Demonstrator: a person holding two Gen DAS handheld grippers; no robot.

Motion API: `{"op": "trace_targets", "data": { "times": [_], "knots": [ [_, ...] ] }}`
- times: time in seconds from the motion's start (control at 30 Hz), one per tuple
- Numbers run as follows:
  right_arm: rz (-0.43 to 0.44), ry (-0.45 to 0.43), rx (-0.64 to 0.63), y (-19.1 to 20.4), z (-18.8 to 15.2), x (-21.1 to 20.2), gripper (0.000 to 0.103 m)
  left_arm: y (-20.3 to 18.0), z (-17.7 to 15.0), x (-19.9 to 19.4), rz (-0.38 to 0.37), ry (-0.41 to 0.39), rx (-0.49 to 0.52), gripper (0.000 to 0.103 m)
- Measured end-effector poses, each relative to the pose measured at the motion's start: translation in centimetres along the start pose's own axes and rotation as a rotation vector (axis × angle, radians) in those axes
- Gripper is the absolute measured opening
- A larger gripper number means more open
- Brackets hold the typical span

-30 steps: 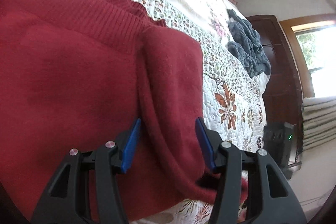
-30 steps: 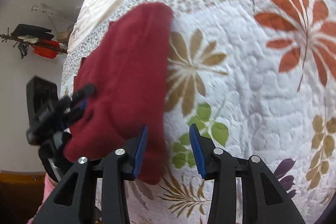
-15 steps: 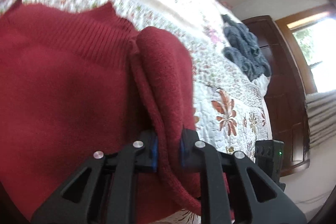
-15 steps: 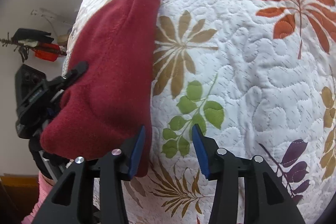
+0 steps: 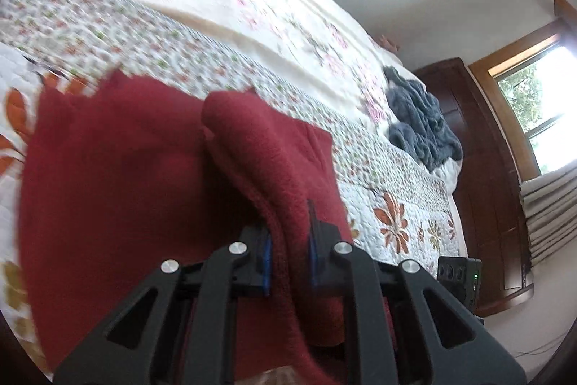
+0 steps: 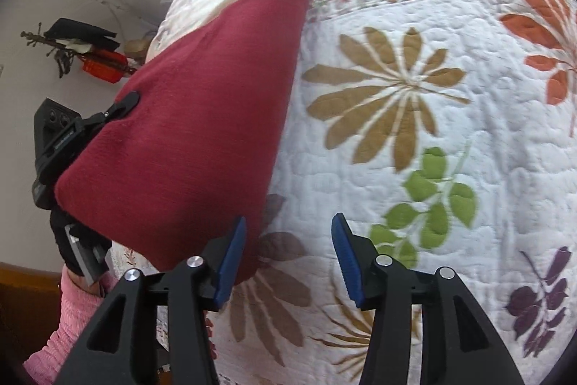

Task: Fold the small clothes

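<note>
Black gripper frames, blue jaws, silver screws, pink knit sleeve [image 6: 68,323], black glove [image 6: 66,240]

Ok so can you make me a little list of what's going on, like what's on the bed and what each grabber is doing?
Place: bed with a leafy quilt
Garment: red sweater, partly folded, lying on the quilt
Left gripper: jaws shut on a fold of the red sweater
Right gripper: jaws open, holding nothing, beside the sweater's edge
Also on the bed: crumpled grey blanket, far from the sweater
Person: pink sleeve visible in the right wrist view

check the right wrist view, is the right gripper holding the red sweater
No, the right gripper is open, with only the quilt between its fingers, beside the red sweater.
</note>
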State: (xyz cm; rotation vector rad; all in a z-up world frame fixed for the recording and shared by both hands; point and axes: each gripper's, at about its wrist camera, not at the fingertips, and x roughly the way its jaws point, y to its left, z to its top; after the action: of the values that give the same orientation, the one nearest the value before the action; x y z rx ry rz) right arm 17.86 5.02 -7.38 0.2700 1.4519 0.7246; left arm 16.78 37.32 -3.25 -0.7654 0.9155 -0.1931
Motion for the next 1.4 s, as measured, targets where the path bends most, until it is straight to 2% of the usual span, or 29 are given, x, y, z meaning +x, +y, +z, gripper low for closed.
{"op": "trace_targets", "data": {
  "times": [0.13, 0.27, 0.47, 0.57, 0.67, 0.8, 0.93, 1.03, 1.17, 1.2, 1.27, 1.4],
  "knots": [
    [0.015, 0.013, -0.022, 1.7, 0.2, 1.3, 0.051, 2.7, 1.1, -3.4, 0.047, -0.056, 0.004, 0.013],
    [0.049, 0.030, -0.043, 3.6, 0.2, 2.6, 0.052, 5.5, 1.8, -5.4, 0.078, -0.067, -0.010, 0.013],
    [0.089, 0.070, -0.095, 6.9, 0.3, 5.1, 0.056, 9.4, 1.3, -6.7, 0.030, -0.085, -0.077, 0.013],
    [0.097, 0.090, -0.105, 7.9, 0.0, 6.1, 0.056, 11.2, 1.0, -6.9, 0.020, -0.096, -0.108, 0.013],
    [0.092, 0.106, -0.110, 8.5, -0.2, 7.1, 0.056, 12.8, 0.4, -6.1, 0.041, -0.069, -0.111, 0.013],
    [0.028, 0.118, -0.119, 8.7, -0.6, 8.3, 0.056, 14.3, -0.6, -4.6, 0.078, -0.029, -0.104, 0.015],
    [0.002, 0.131, -0.127, 8.8, -0.8, 9.2, 0.056, 14.3, -0.9, -5.0, 0.101, -0.026, -0.104, 0.024],
    [0.000, 0.126, -0.133, 9.2, -0.7, 9.0, 0.056, 13.4, -1.3, -7.3, 0.150, -0.039, -0.099, 0.029],
    [0.000, 0.100, -0.144, 9.2, -1.2, 7.6, 0.060, 11.4, -3.5, -10.9, 0.108, -0.051, -0.063, 0.039],
    [0.005, 0.097, -0.143, 9.0, -1.3, 7.3, 0.061, 10.9, -4.1, -11.4, 0.113, -0.041, -0.051, 0.047],
    [0.013, 0.092, -0.141, 8.9, -1.7, 7.0, 0.061, 9.9, -5.7, -12.3, 0.138, -0.032, -0.025, 0.049],
    [0.052, 0.108, -0.119, 8.8, -2.2, 7.6, 0.061, 10.0, -7.2, -12.2, 0.089, -0.002, -0.059, 0.051]
  ]
}}
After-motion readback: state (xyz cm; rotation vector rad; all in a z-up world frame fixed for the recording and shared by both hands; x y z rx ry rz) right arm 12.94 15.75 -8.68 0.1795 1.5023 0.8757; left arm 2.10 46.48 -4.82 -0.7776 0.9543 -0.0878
